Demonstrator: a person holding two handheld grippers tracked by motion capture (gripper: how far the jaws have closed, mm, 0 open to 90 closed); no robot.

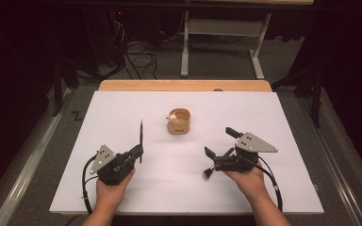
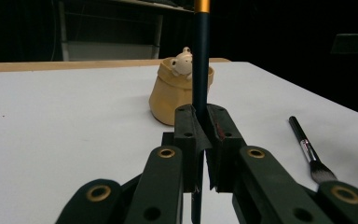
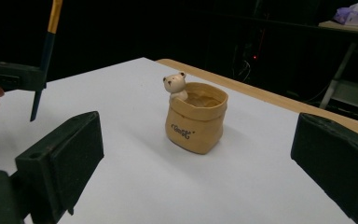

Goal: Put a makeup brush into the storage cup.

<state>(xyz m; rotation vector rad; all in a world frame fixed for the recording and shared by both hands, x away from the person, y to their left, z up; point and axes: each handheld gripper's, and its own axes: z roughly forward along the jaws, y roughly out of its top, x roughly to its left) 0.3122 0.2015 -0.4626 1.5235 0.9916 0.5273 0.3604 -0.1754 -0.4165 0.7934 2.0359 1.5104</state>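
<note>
Near the table's (image 1: 122, 101) front edge, our left gripper (image 1: 137, 151) clamps one brush (image 1: 141, 136) upright. Our right gripper (image 1: 220, 142) gapes empty; the second brush (image 1: 208, 170) lies beneath it. Neither is in the pot (image 1: 179, 121) yet.

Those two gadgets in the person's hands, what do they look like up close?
Both are black hand-held tools. The left gripper and the right gripper each carry a grey three-cornered plate with small holes on top, and a black cable loops from each back toward the person. In the left gripper view, the linkage arms show brass-coloured rivets and flat black pads. The forearms are bare, no sleeves.
</note>
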